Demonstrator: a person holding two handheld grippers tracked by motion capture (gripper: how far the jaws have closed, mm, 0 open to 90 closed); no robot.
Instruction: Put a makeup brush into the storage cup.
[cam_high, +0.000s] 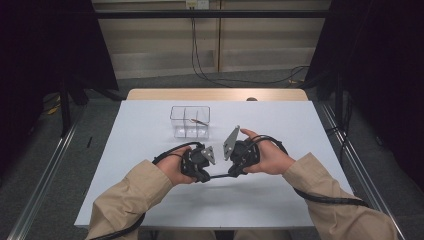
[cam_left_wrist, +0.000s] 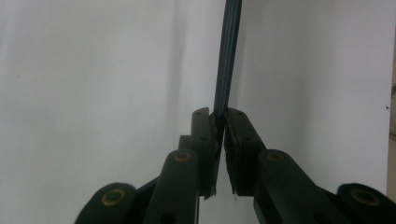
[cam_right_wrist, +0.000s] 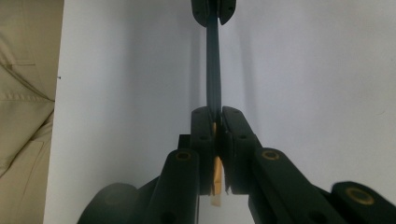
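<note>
A thin dark rod (cam_high: 219, 176) is stretched level between my two grippers, low over the white table (cam_high: 150, 200). My left gripper (cam_high: 205, 177) is shut on one end of it. In the left gripper view the rod (cam_left_wrist: 229, 56) runs straight up from the closed jaw tips of the left gripper (cam_left_wrist: 219, 112). My right gripper (cam_high: 233, 173) is shut on the other end. In the right gripper view the rod (cam_right_wrist: 213, 65) leads from the right gripper (cam_right_wrist: 215, 111) to the left gripper (cam_right_wrist: 213, 11) at the top, and a yellow piece (cam_right_wrist: 216, 179) sits between the right jaws.
A clear plastic box (cam_high: 176, 114) with compartments stands on the table beyond the hands; a thin reddish stick (cam_high: 199, 121) lies in it. A tan sleeve (cam_right_wrist: 23, 116) shows at the left edge. Dark stands and cables flank the table.
</note>
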